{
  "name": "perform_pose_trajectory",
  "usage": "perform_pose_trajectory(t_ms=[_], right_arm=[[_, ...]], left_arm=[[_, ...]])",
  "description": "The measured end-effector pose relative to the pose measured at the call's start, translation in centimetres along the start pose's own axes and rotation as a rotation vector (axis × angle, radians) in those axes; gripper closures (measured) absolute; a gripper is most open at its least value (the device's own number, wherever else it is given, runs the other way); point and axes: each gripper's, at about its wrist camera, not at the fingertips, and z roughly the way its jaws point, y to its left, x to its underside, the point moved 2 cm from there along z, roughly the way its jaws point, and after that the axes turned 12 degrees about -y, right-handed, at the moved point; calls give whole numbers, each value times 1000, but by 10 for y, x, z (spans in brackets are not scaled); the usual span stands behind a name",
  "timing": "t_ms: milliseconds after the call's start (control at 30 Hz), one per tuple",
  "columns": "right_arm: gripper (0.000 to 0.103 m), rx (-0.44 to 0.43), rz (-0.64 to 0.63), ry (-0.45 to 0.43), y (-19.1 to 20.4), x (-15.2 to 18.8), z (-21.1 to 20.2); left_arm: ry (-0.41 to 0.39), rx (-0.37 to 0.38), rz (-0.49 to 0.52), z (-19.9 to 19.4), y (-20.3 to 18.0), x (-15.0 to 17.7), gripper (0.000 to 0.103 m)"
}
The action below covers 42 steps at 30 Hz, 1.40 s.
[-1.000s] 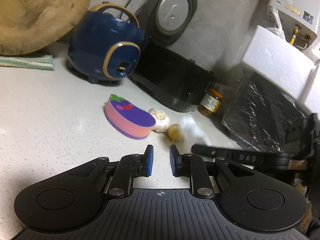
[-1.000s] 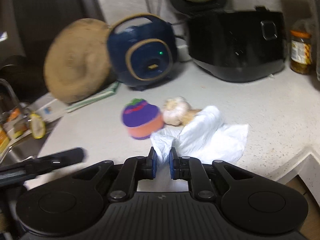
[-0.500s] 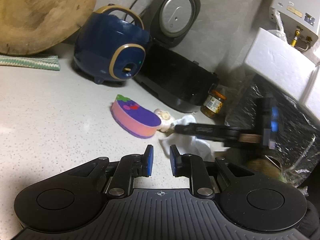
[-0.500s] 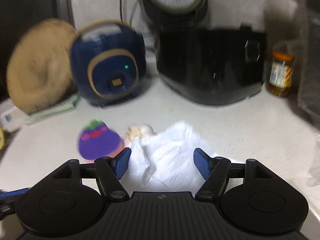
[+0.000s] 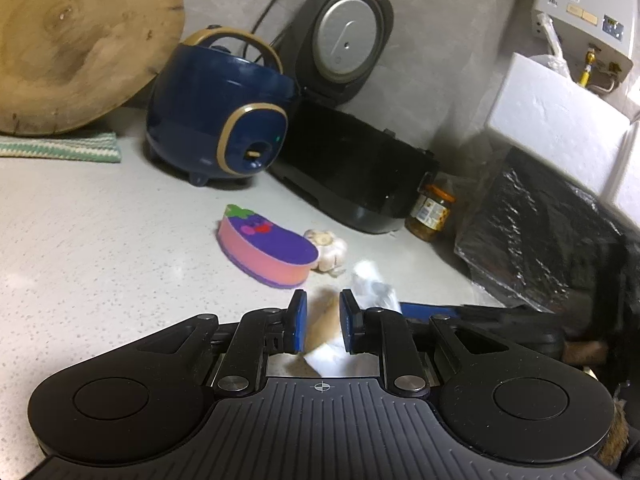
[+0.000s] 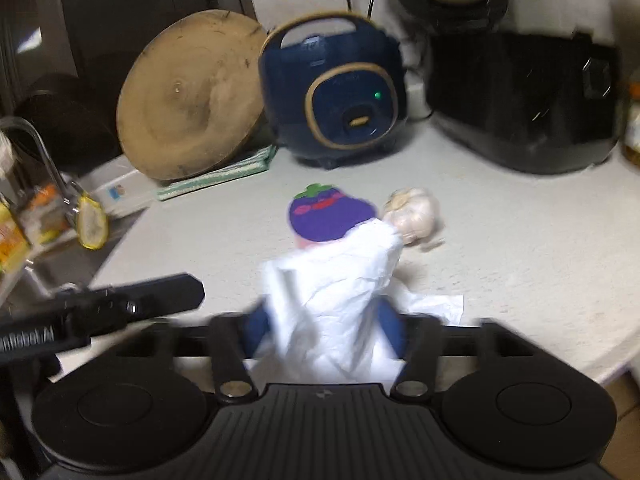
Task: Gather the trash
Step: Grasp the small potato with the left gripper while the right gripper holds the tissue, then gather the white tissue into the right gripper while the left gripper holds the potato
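Note:
A crumpled white tissue (image 6: 332,300) stands bunched between the blurred blue pads of my right gripper (image 6: 324,332), whose jaws press on it at the counter's front edge. It also shows in the left wrist view (image 5: 374,288). My left gripper (image 5: 320,320) has its pads close together with nothing between them; it hovers just left of the right gripper. An eggplant-shaped sponge (image 5: 266,248) and a garlic bulb (image 5: 328,250) lie just beyond the tissue.
A navy rice cooker (image 5: 220,120), an open black cooker (image 5: 352,168), a jar (image 5: 430,212) and a black foil bag (image 5: 532,240) line the back. A round wooden board (image 5: 72,40) leans on the left. A sink (image 6: 36,264) lies left of the counter.
My right gripper opened wide around the tissue, then closed on it and bunched it up. My left gripper stayed narrow and shifted slightly.

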Motion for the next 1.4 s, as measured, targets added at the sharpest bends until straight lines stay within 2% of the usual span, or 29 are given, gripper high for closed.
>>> perform_pose_trajectory(t_ms=[67, 133, 267, 300, 433, 533, 567, 700, 767, 900, 1067, 1267, 1400], right_arm=[[25, 34, -28, -12, -6, 6, -9], [25, 105, -44, -25, -16, 10, -17], [27, 378, -125, -103, -29, 15, -22], [27, 402, -121, -122, -32, 17, -27], [27, 342, 7, -211, -41, 22, -48], [27, 355, 92, -299, -46, 33, -64], [27, 361, 120, -316, -46, 38, -69], [27, 327, 197, -331, -49, 55, -77], [27, 326, 197, -319, -49, 60, -78], [27, 335, 200, -302, -52, 66, -77], [27, 339, 217, -296, -55, 70, -78], [27, 334, 155, -293, -41, 70, -79], [26, 352, 124, -276, -35, 72, -76]], left_arm=[[1, -19, 1, 4, -1, 0, 83], [0, -40, -3, 7, -2, -1, 83], [10, -60, 8, 19, -9, 0, 83], [16, -63, 17, 22, -13, 1, 83], [55, -42, 95, 41, -31, 9, 83], [102, -55, 204, 57, -47, 19, 82], [80, -61, 251, 58, -53, 21, 82], [77, -107, 378, 66, -66, 27, 81], [81, -142, 409, 69, -66, 29, 76], [89, -142, 383, 70, -60, 25, 75], [103, -136, 400, 73, -61, 23, 74], [136, -112, 304, 78, -46, 15, 73], [138, -98, 323, 77, -47, 16, 73]])
